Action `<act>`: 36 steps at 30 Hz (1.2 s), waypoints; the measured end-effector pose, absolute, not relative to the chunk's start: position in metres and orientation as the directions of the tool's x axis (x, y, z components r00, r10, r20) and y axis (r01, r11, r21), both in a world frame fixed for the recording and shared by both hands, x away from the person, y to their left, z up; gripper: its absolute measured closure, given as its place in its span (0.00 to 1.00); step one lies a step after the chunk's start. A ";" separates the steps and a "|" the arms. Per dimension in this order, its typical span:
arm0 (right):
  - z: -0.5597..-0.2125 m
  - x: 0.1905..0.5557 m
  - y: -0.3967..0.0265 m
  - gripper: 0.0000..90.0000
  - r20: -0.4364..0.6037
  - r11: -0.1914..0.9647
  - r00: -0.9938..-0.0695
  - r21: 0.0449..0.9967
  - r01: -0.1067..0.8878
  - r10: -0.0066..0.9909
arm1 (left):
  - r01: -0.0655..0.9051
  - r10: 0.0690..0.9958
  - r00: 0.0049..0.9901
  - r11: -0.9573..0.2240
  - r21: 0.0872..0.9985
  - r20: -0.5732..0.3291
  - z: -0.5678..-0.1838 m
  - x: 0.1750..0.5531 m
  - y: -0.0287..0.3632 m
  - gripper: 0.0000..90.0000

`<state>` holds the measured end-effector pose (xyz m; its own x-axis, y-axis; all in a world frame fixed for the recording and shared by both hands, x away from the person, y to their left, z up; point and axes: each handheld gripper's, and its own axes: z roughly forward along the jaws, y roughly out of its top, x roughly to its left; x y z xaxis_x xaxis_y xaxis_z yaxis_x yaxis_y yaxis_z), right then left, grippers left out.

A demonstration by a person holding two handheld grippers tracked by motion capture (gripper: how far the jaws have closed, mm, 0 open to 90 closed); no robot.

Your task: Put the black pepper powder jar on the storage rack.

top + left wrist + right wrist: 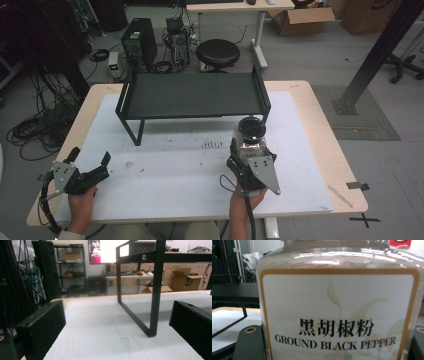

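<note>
A clear jar of ground black pepper (249,136) with a dark lid is held upright in front of the black metal shelf rack (192,95), near the rack's right front leg. My right gripper (248,152) is shut on the jar. In the right gripper view the jar's white label (339,315) reads "GROUND BLACK PEPPER", with a black jaw on either side of it. My left gripper (100,167) stands open at the table's left front with nothing between its jaws. In the left gripper view the rack's front leg (156,290) rises ahead.
A white mat (175,165) covers the wooden table (320,125). Behind the table stand a round black stool (218,52), computer towers (140,42) and cables. A black slanted post (380,50) stands at the right.
</note>
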<state>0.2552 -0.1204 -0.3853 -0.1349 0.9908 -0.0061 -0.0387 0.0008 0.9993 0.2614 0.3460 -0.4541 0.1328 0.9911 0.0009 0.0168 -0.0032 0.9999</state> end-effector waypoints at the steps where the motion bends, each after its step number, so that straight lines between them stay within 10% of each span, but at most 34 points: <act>1: -0.383 0.255 -0.120 0.27 -0.006 0.001 -0.136 0.999 -0.043 0.991 | 0.017 0.991 0.133 -0.003 1.000 0.000 -0.454 0.261 0.346 0.01; 36: -0.317 0.265 -0.093 0.27 -0.061 0.032 -0.186 0.988 -0.153 0.981 | 0.019 0.991 0.133 -0.003 1.000 0.000 -0.454 0.261 0.346 0.01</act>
